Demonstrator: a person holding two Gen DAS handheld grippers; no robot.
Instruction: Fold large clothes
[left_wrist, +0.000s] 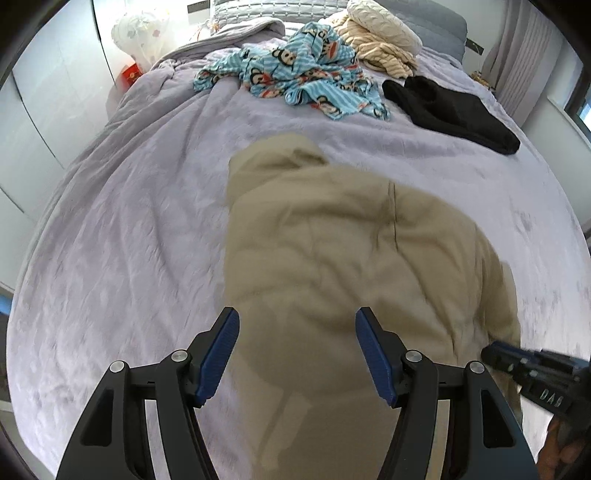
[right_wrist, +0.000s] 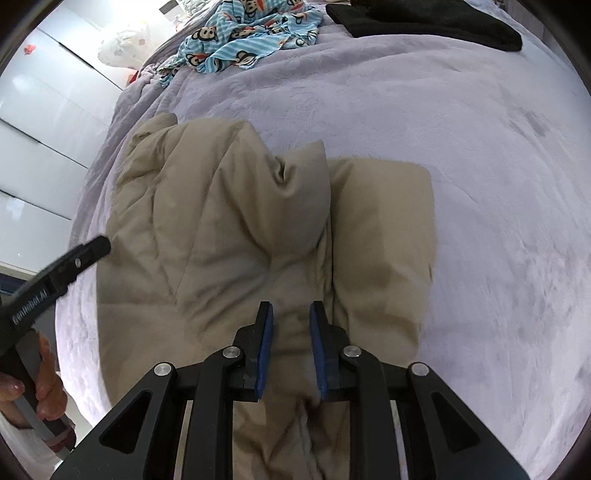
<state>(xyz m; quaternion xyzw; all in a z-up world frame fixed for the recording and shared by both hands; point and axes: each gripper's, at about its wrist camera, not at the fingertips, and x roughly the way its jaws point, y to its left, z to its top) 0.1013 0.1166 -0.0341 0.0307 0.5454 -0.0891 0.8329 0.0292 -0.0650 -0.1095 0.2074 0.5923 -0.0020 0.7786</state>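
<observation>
A puffy beige jacket (left_wrist: 351, 251) lies on the lilac bedspread (left_wrist: 129, 240), partly folded over itself. It also shows in the right wrist view (right_wrist: 229, 229), with a sleeve or flap lying at its right side. My left gripper (left_wrist: 297, 325) is open, its blue pads spread wide above the jacket's near part, holding nothing. My right gripper (right_wrist: 291, 314) hovers over the jacket's near middle with its blue pads partly closed and a gap between them; nothing is gripped. Each gripper shows at the edge of the other's view.
At the far end of the bed lie a blue striped monkey-print garment (left_wrist: 303, 70), a black garment (left_wrist: 454, 110) and a cream knitted pile (left_wrist: 384, 37). White wardrobe doors (right_wrist: 44, 122) stand to the left. Curtains (left_wrist: 517, 55) hang at the far right.
</observation>
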